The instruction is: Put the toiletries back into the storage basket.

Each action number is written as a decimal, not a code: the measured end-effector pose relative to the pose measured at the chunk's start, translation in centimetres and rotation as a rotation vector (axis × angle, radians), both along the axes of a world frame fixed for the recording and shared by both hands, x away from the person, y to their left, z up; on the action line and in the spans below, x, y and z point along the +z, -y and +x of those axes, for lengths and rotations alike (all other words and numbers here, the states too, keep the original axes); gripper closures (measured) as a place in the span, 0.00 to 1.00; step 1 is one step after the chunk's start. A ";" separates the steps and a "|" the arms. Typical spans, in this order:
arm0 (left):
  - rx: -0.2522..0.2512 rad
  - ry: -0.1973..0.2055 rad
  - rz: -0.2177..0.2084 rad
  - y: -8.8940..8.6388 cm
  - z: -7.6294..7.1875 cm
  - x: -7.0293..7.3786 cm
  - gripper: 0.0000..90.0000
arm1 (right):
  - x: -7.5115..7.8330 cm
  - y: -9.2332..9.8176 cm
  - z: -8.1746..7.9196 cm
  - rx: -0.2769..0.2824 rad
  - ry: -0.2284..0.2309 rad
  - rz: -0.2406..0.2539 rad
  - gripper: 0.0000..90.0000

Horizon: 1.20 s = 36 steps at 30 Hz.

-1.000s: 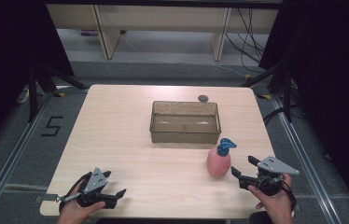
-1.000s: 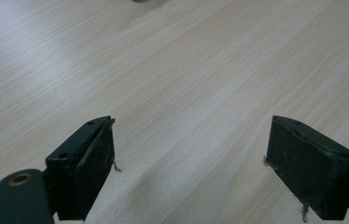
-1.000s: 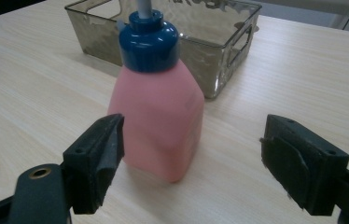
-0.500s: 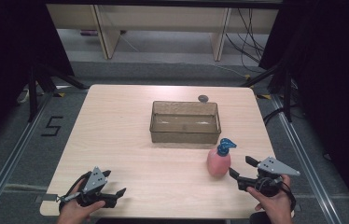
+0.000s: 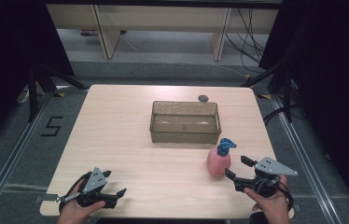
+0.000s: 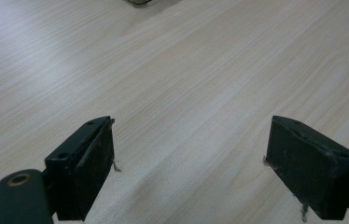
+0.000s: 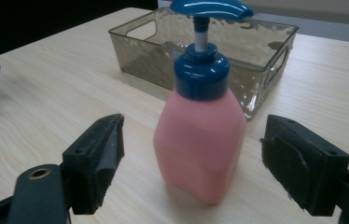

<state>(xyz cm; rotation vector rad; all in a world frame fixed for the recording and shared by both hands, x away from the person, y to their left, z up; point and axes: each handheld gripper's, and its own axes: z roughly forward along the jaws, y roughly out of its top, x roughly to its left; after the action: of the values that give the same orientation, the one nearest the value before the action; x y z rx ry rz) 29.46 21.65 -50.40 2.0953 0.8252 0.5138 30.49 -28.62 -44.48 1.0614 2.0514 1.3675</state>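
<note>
A pink pump bottle [image 5: 219,161] [image 7: 200,140] with a blue pump head stands upright on the table, just in front of the right end of a clear brownish bin [image 5: 185,122] [image 7: 219,51]. My right gripper [image 5: 238,168] [image 7: 191,172] sits to the bottle's right, jaws open and pointed at it; the bottle stands a little beyond the pads, untouched. Near the table's front left edge my left gripper [image 5: 116,186] [image 6: 189,163] is open over bare wood, nothing between its jaws.
A small dark round object [image 5: 203,98] lies on the light wooden table [image 5: 116,130] behind the bin. The bin looks empty. Dark floor and metal frame legs surround the table, with shelving at the back.
</note>
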 end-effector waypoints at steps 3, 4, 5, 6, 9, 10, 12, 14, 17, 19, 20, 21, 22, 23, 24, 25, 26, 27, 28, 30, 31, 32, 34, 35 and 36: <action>-0.006 -0.001 -0.001 0.0 0.0 0.0 0.17 | 0.1 -0.2 -0.1 0.008 -0.012 0.023 0.25; -0.001 -0.001 -0.014 0.1 0.0 0.0 0.16 | 0.2 -0.2 -0.1 0.007 -0.010 0.019 0.25; -0.002 -0.002 -0.013 0.1 -0.1 0.0 0.16 | 0.2 -0.3 -0.1 0.005 -0.007 0.022 0.25; 0.002 -0.001 -0.033 0.2 -0.1 -0.1 0.16 | 0.2 -0.3 0.0 0.004 0.007 0.022 0.25; -0.006 0.008 -0.009 0.0 0.0 0.2 0.16 | 0.4 -0.4 -0.1 0.010 -0.002 0.028 0.26; -0.001 0.004 -0.009 0.1 0.0 0.2 0.16 | 0.5 -0.4 0.0 0.017 0.006 0.020 0.26; 0.003 0.013 -0.019 0.3 0.0 0.2 0.16 | 0.6 -0.5 0.0 0.017 0.013 0.017 0.26; -0.013 0.013 0.002 0.2 -0.1 0.2 0.17 | 0.6 -0.7 0.0 0.020 0.011 0.033 0.26; -0.002 0.005 -0.031 0.3 -0.2 0.1 0.17 | 0.8 -0.8 0.0 0.017 0.012 0.029 0.27; -0.007 -0.002 -0.017 0.2 -0.2 0.0 0.16 | 0.9 -0.9 0.0 0.010 0.009 0.025 0.27; -0.006 -0.002 -0.024 0.3 -0.2 0.0 0.17 | 0.8 -1.0 0.2 0.005 0.023 0.017 0.28; -0.003 0.005 -0.014 0.2 -0.2 0.1 0.17 | 0.8 -1.0 0.3 0.011 0.021 0.021 0.28; 0.001 0.004 -0.020 0.3 -0.2 0.1 0.16 | 0.8 -1.1 0.4 0.007 0.024 0.015 0.28; 0.001 0.004 -0.020 0.3 -0.2 0.1 0.16 | 0.8 -1.1 0.4 0.007 0.024 0.015 0.28; -0.005 0.005 0.000 0.2 -0.1 0.1 0.17 | 0.8 -1.2 0.7 0.000 0.002 0.020 0.28; -0.009 -0.006 -0.004 0.1 -0.2 0.1 0.16 | 0.8 -1.1 0.9 0.006 0.016 0.007 0.28; -0.002 -0.011 -0.004 0.2 -0.2 0.0 0.16 | 0.7 -1.3 1.0 0.000 -0.005 0.035 0.28; 0.012 -0.008 -0.032 0.3 -0.2 -0.1 0.16 | 0.7 -1.1 1.3 0.008 0.016 0.007 0.28; 0.012 -0.008 -0.032 0.3 -0.2 -0.1 0.17 | 0.7 -1.1 1.3 0.008 0.016 0.007 0.28; 0.003 -0.008 -0.035 0.4 -0.2 -0.1 0.17 | 0.5 -1.5 1.7 0.001 0.010 0.029 0.29; 0.003 -0.008 -0.035 0.4 -0.2 -0.1 0.16 | 0.5 -1.5 1.7 0.001 0.010 0.029 0.29; -0.004 0.001 -0.021 0.4 -0.2 0.0 0.16 | 0.3 -1.6 2.2 0.007 0.013 0.015 0.31; -0.006 -0.002 -0.030 0.3 -0.2 0.0 0.16 | 0.3 -1.8 2.3 -0.003 -0.001 0.004 0.32; -0.006 -0.002 -0.030 0.3 -0.2 0.0 0.16 | 0.3 -1.8 2.3 -0.003 -0.001 0.004 0.32; 0.002 0.006 -0.018 0.2 -0.2 0.0 0.16 | 0.3 -1.8 2.9 0.006 0.015 -0.002 0.33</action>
<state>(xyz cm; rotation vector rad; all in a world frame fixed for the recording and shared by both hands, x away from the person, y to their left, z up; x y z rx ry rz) 29.27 21.44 -50.37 2.0762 0.8257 0.5118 33.43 -26.81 -44.20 1.0422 2.0466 1.3717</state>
